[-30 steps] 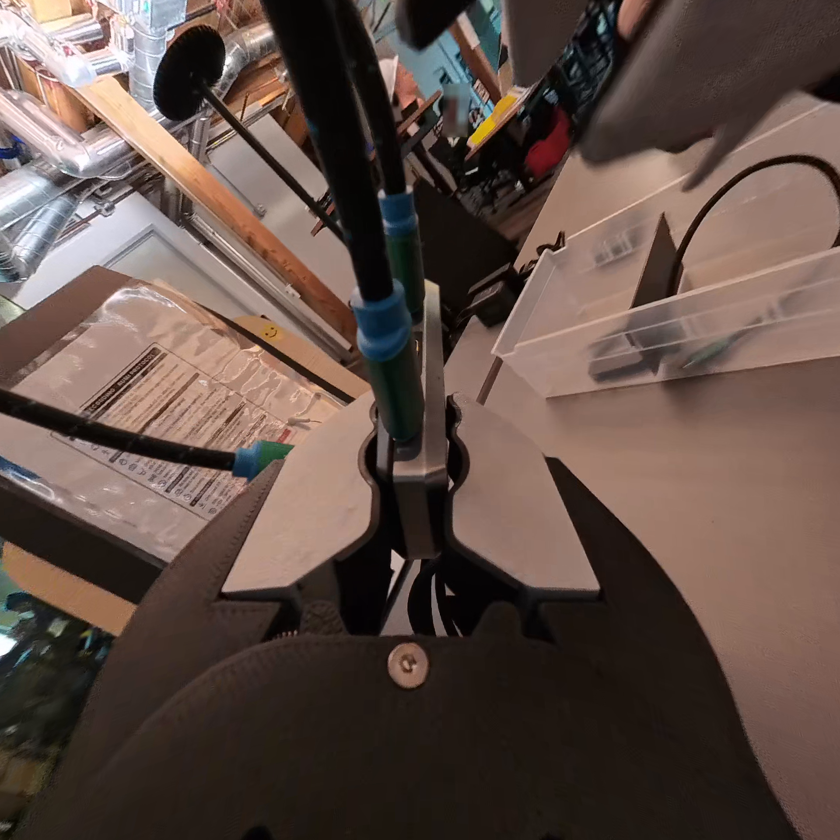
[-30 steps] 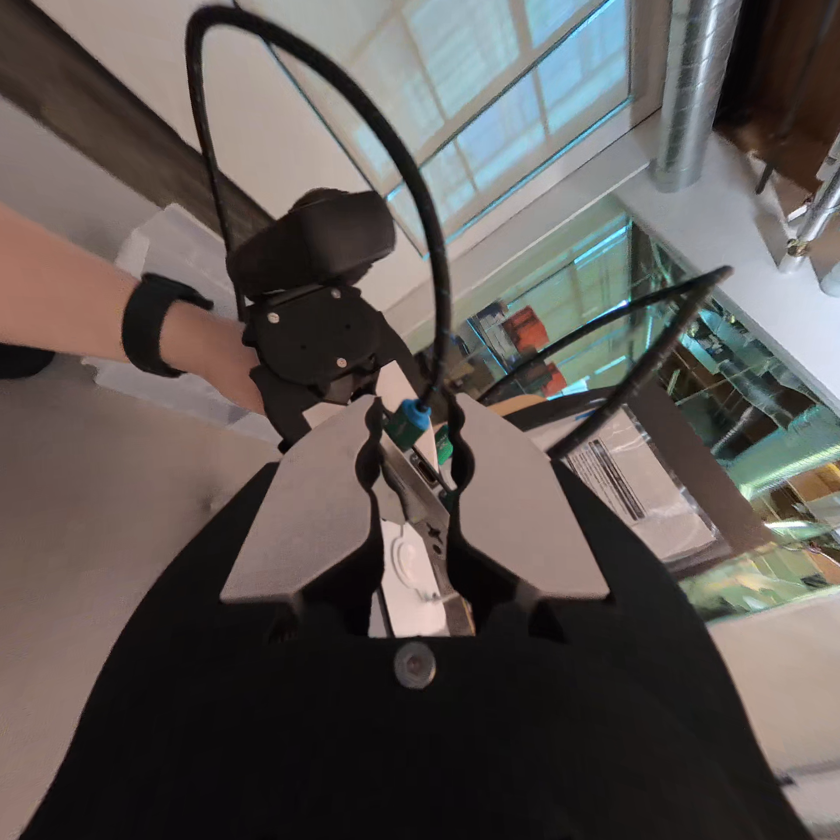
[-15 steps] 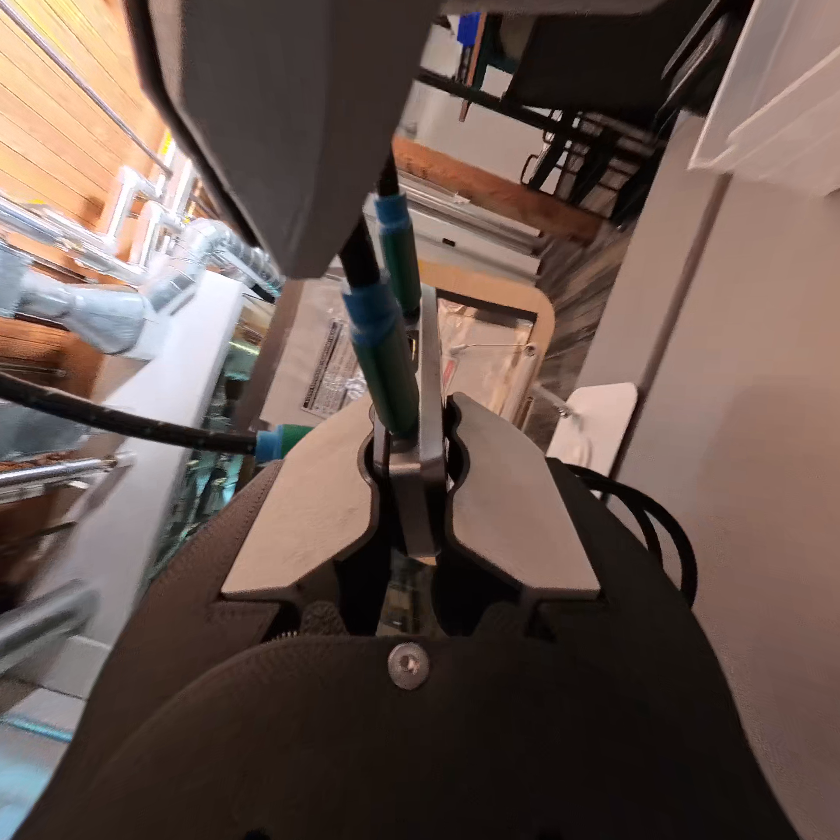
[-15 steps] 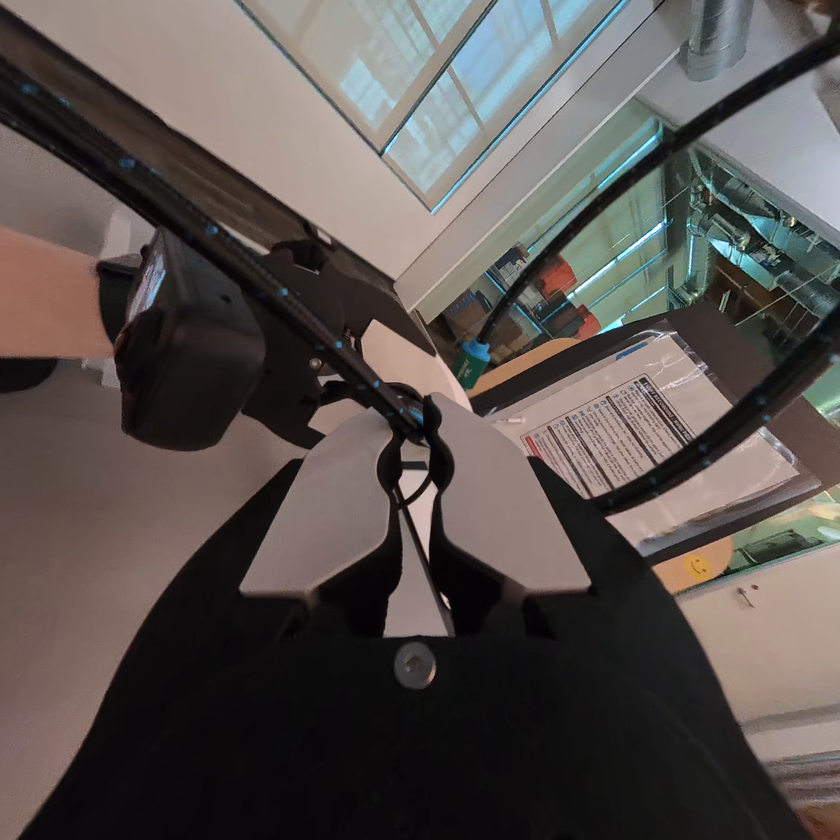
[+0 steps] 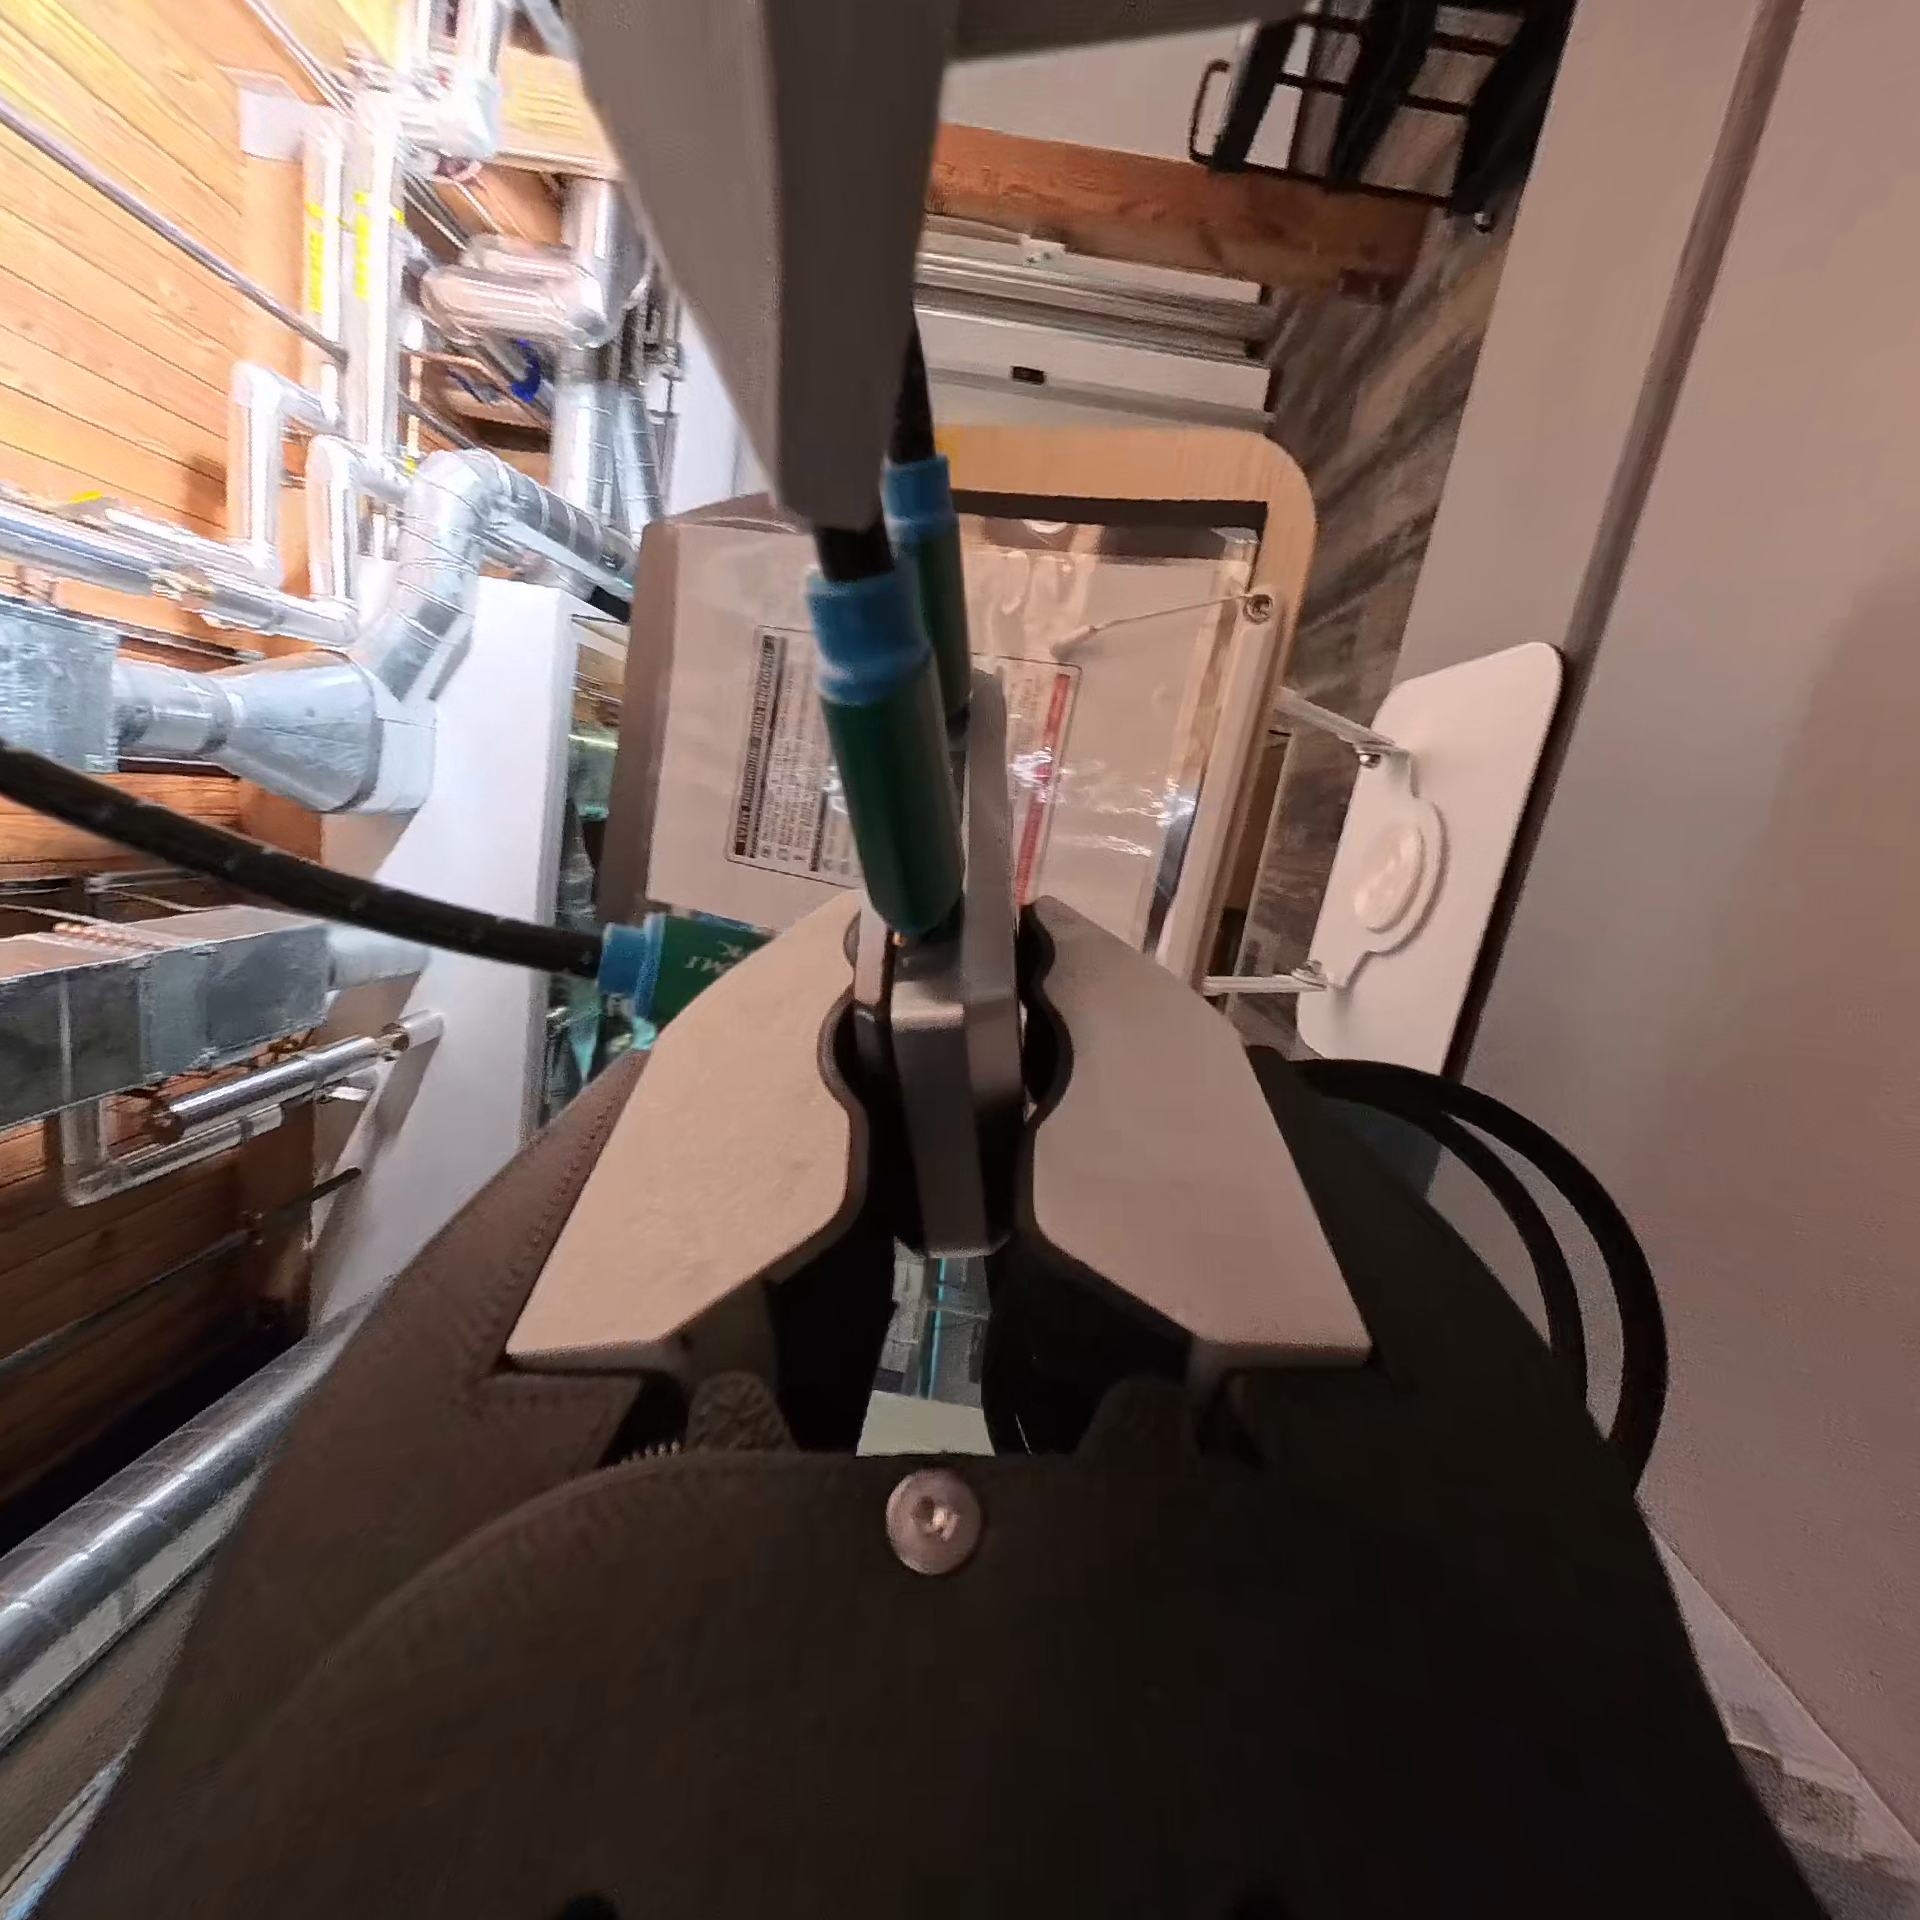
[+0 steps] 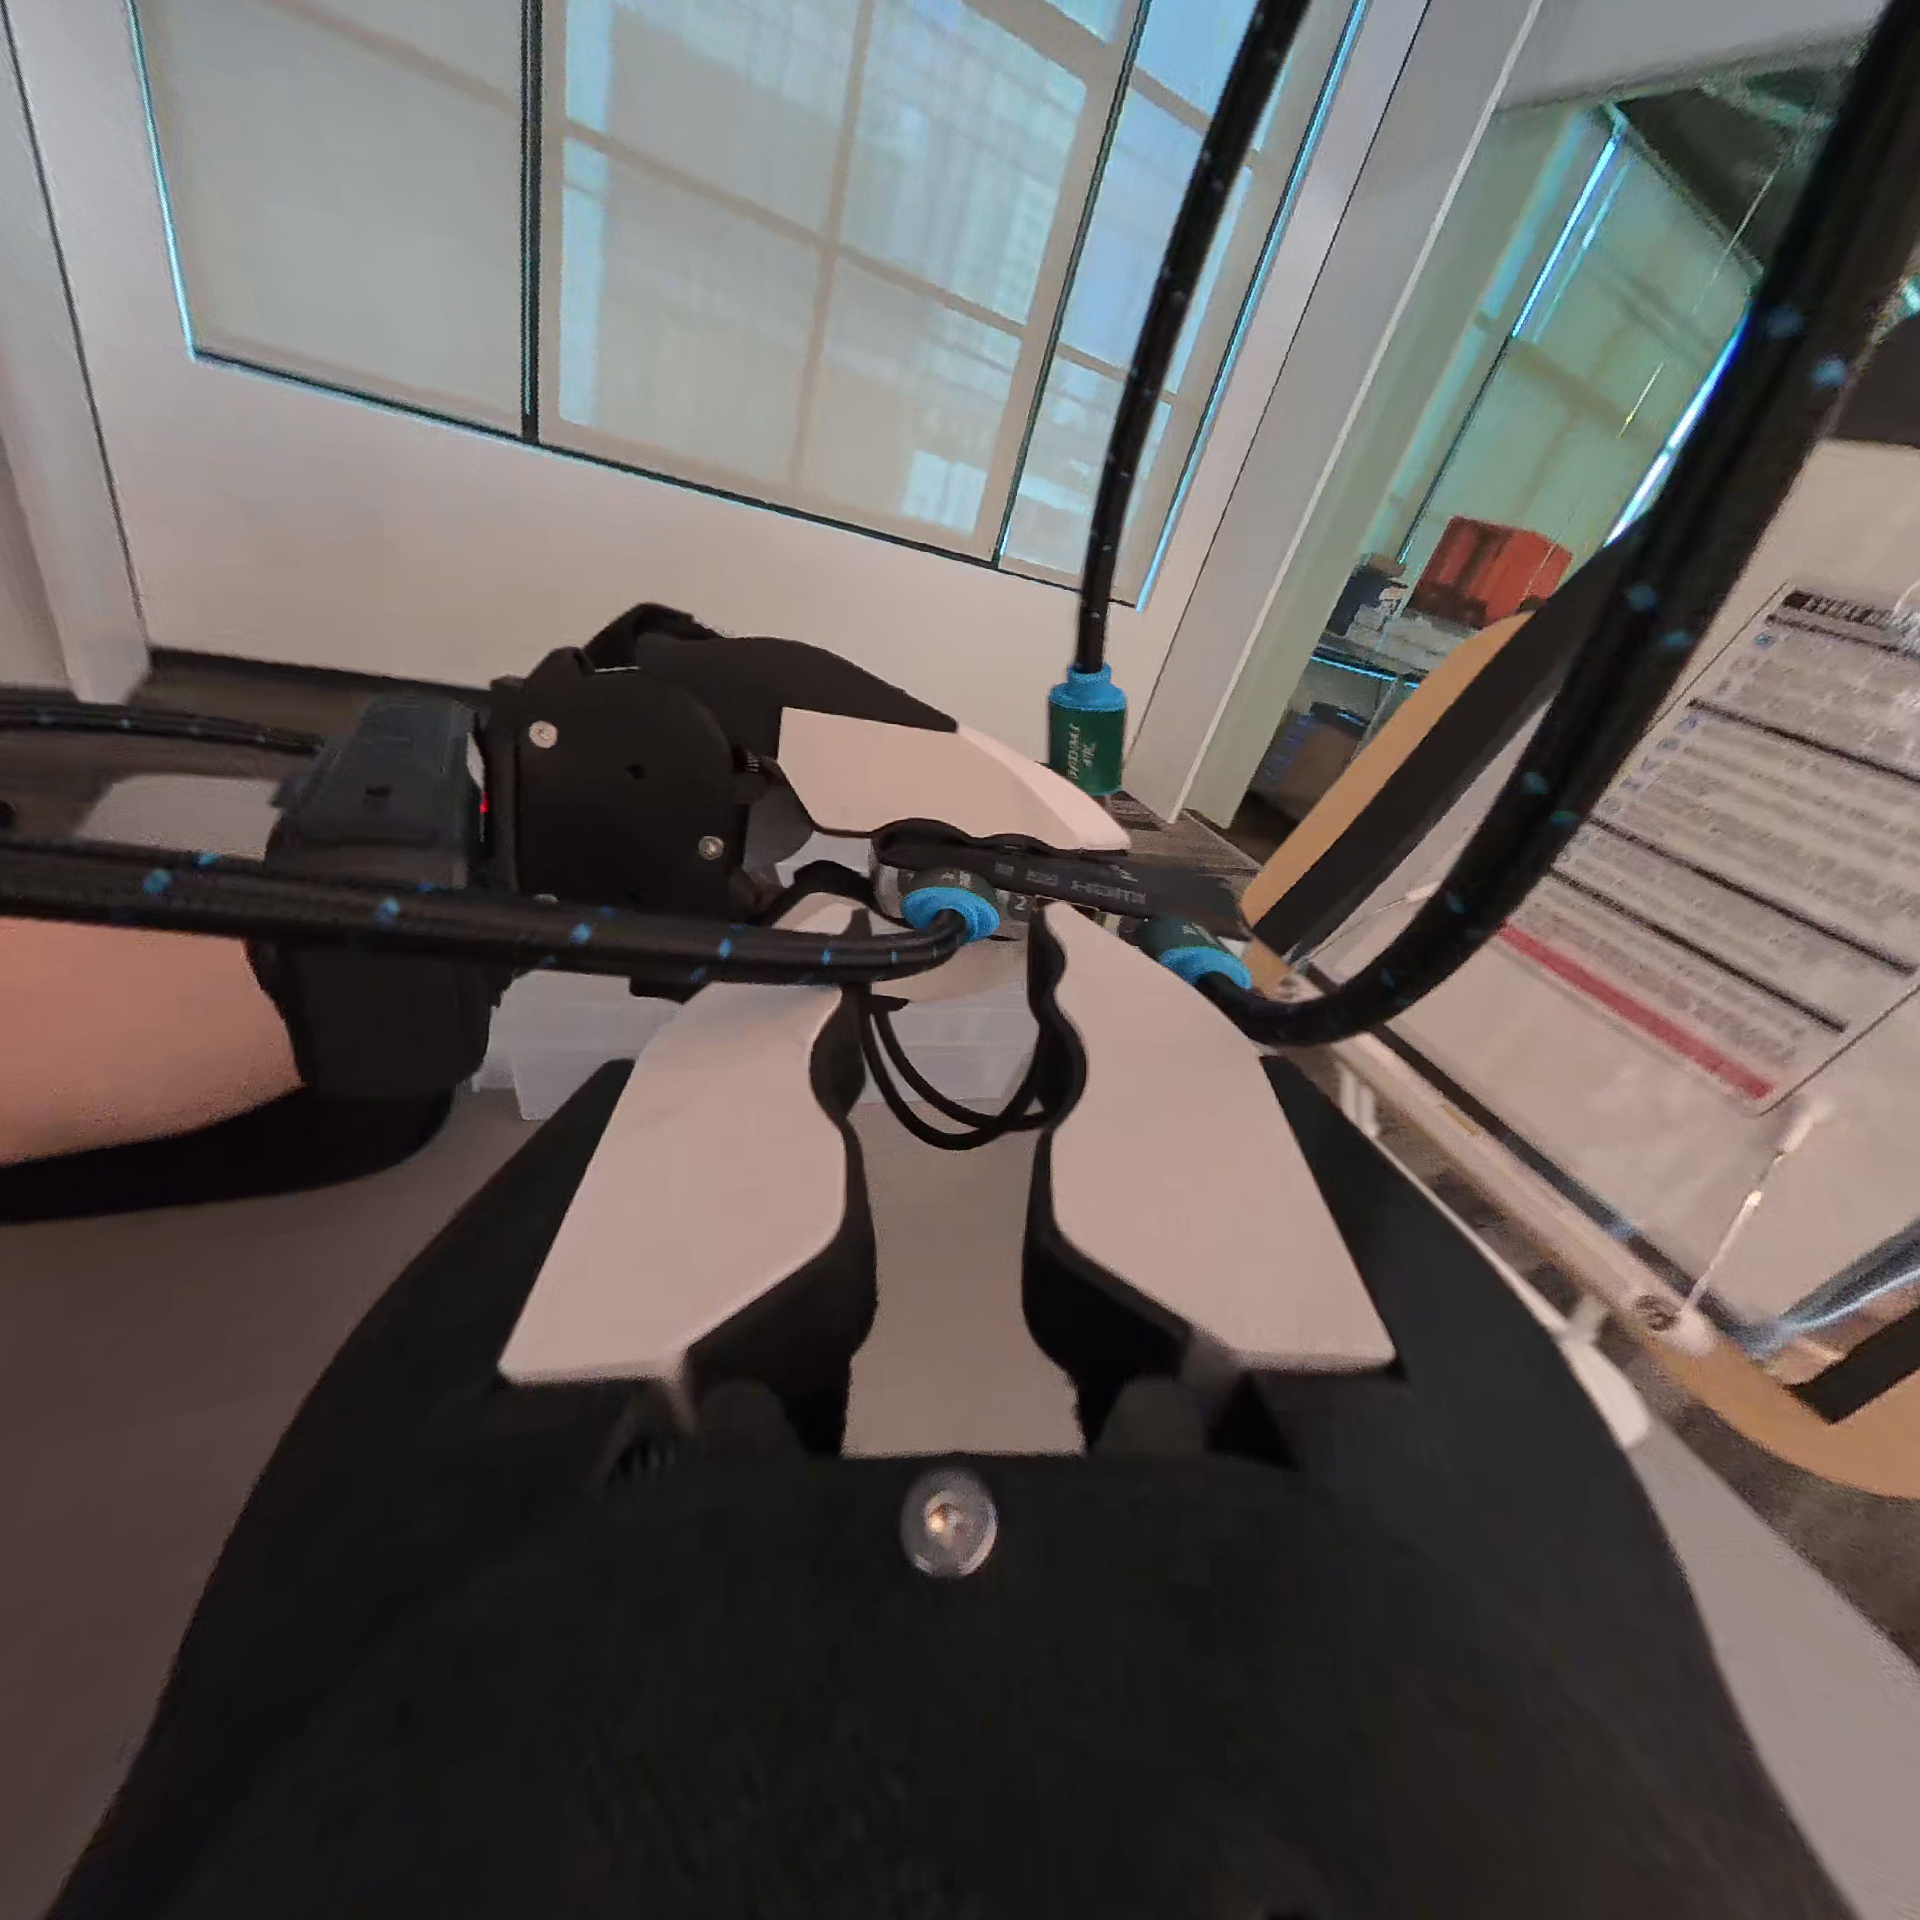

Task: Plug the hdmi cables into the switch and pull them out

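Grey table [image 6: 208,1351]; left gripper [image 5: 940,997] clamps switch [image 5: 961,1091]

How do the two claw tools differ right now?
The left gripper is shut on the flat grey HDMI switch; the right gripper is open and holds nothing. The left one keeps the switch off the table, while the right one sits just before a blue-collared green plug. Both have pale fingers on black bodies.

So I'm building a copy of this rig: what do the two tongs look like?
Both match: the left tongs and right tongs have two pale grey, flat, wavy-edged fingers on a textured black body with one silver screw. A black strap runs under the person's forearm.
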`<state>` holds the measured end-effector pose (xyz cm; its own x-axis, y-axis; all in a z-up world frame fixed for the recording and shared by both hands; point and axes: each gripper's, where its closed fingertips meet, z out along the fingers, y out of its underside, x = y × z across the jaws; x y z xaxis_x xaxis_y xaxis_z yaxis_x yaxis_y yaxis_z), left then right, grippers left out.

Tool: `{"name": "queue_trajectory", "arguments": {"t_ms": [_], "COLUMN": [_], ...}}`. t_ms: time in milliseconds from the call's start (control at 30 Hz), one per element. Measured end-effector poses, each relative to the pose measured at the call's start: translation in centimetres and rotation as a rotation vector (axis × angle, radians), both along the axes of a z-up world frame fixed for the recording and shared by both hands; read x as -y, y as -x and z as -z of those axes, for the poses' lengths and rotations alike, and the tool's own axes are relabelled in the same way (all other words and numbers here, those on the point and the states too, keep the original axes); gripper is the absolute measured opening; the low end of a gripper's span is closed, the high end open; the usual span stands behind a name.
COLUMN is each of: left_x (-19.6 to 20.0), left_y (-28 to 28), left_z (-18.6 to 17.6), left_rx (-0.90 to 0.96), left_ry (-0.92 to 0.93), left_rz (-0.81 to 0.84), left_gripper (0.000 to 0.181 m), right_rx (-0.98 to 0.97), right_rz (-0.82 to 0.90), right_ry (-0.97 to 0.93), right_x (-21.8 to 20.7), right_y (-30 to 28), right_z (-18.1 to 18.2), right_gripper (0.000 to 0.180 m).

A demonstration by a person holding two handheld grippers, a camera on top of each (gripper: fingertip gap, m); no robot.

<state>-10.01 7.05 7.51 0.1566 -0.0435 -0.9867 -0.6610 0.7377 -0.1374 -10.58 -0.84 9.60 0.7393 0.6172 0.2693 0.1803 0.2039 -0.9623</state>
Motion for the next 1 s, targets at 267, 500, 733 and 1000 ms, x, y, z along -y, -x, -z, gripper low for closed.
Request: {"name": "queue_trajectory", "arguments": {"t_ms": [267, 500, 733, 1000], "left_x": [-0.5, -0.7, -0.7, -0.4], "left_y": [-1.1, -1.4, -1.4, -1.4], "left_z": [2.5, 2.9, 2.7, 1.8], "left_rx": [-0.095, -0.093, -0.077, -0.006], "left_ry": [0.043, 0.055, 0.054, 0.098], "left_rz": [-0.026, -0.036, -0.034, 0.001], "left_gripper": [0.022, 0.023, 0.022, 0.022], "right_rx": [-0.144, -0.080, -0.104, -0.074], "right_rz": [0.048, 0.110, 0.101, 0.153], "right_ry": [0.042, 0.122, 0.162, 0.077], "right_x": [-2.6, -3.1, -3.0, -2.7], "right_y": [0.6, -0.3, -0.3, -0.1], "right_z": [3.0, 3.8, 3.9, 3.1], "right_gripper": [0.030, 0.022, 0.021, 0.021]}}
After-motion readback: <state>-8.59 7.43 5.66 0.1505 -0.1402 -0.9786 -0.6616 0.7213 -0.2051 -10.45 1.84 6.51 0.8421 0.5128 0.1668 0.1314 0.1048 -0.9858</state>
